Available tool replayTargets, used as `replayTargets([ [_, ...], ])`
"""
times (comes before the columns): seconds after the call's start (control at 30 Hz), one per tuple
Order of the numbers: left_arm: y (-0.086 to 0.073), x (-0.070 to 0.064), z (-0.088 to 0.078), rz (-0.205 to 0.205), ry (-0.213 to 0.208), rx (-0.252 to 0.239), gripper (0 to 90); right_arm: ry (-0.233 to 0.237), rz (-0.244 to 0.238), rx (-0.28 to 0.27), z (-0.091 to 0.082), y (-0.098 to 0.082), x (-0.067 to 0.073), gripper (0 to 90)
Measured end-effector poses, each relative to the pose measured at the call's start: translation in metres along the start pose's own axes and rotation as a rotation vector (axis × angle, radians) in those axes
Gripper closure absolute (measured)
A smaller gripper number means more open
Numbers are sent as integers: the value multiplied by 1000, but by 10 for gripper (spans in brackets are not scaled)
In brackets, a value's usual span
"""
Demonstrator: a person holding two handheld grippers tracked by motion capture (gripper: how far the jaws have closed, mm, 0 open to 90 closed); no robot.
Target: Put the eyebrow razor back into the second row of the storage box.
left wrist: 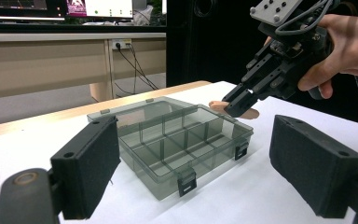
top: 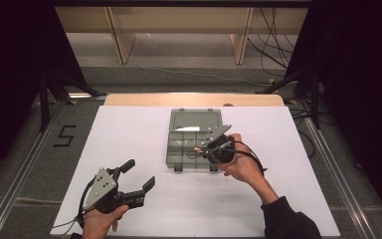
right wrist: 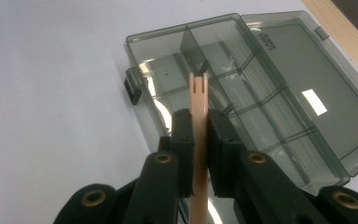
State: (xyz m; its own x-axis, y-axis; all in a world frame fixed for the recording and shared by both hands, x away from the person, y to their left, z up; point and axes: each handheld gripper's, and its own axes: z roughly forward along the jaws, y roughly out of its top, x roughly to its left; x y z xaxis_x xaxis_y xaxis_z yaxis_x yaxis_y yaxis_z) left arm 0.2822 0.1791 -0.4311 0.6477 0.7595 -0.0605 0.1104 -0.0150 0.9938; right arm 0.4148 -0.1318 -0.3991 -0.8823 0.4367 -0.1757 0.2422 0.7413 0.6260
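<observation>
Two grippers over a white desk (top: pixel 129 129) in the high view: left gripper (top: pixel 138 174) low near the front edge, fingers spread wide and released, nothing between them. Right gripper (top: pixel 199 149) over the right front part of an open box (top: pixel 191 142), held in a hand (top: pixel 241 164). Box near desk centre, smoky clear plastic, lid laid flat at the far side.

From the left gripper view: own two fingers (left wrist: pixel 91 168) wide apart with the box (left wrist: pixel 177 149) between and beyond them, untouched. Dividers inside the box, two black latches on its near wall. Right gripper (left wrist: pixel 242 100) above the box's far right corner, tilted down, clenched on a pale wooden piece (left wrist: pixel 216 106).

From the right gripper view: fingers (right wrist: pixel 184 135) shut tight on a thin wooden piece (right wrist: pixel 198 100), edge-on, standing up between them with a notched tip. Piece above the box (right wrist: pixel 223 56), over a compartment near the long middle divider; contact with the box not clear. Lid (right wrist: pixel 303 70) open flat at the right.
</observation>
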Motion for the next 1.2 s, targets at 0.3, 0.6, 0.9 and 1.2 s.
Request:
replayTargets([
  [0.3, 0, 1, 1, 14, -8, -5, 156, -22, -46, 1, 4, -3, -6, 825],
  [0.6, 0, 0, 0, 4, -3, 0, 157, -23, -64, 6, 10, -8, -14, 825],
  [0.9, 0, 0, 0, 1, -3, 0, 156, -11, -85, 20, 16, -9, -16, 825],
  [1.2, 0, 0, 0, 1, -4, -1, 157, 3, -94, 28, 24, -9, -18, 824],
])
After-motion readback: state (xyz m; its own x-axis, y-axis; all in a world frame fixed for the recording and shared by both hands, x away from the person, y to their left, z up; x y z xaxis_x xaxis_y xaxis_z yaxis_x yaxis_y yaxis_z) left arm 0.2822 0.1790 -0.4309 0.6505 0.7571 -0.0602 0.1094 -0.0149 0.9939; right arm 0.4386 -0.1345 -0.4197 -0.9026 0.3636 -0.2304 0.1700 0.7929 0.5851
